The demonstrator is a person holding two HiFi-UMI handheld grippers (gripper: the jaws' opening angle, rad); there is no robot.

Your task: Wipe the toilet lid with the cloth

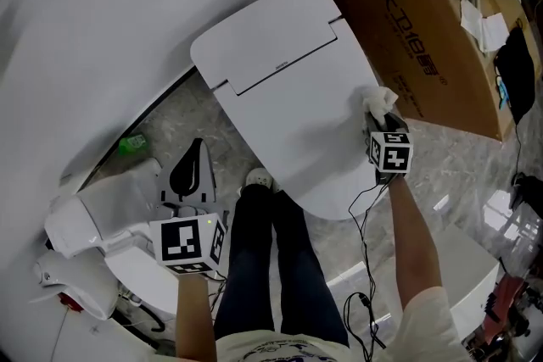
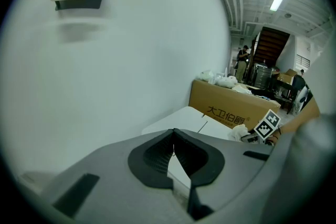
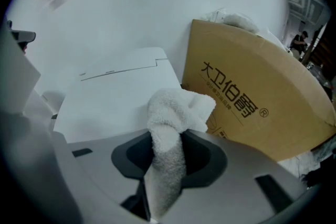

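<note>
The toilet lid (image 1: 288, 89) is smooth, glossy white plastic, a rounded slab with a thin seam near its hinge end. In the head view its long axis runs from upper left to lower right. The cloth (image 3: 173, 128) is white nubby terry, bunched into a thick strip that rises upright, its top folding over to the right. The right gripper (image 3: 167, 147) has its fingers pinching this cloth, which rests at the lid's right edge, centre right of the head view, beside a brown cardboard box (image 1: 416, 21). The left gripper (image 2: 173, 134) sits lower left, its dark fingers pressed together with nothing between them, over the veined stone floor (image 1: 170, 123).
</note>
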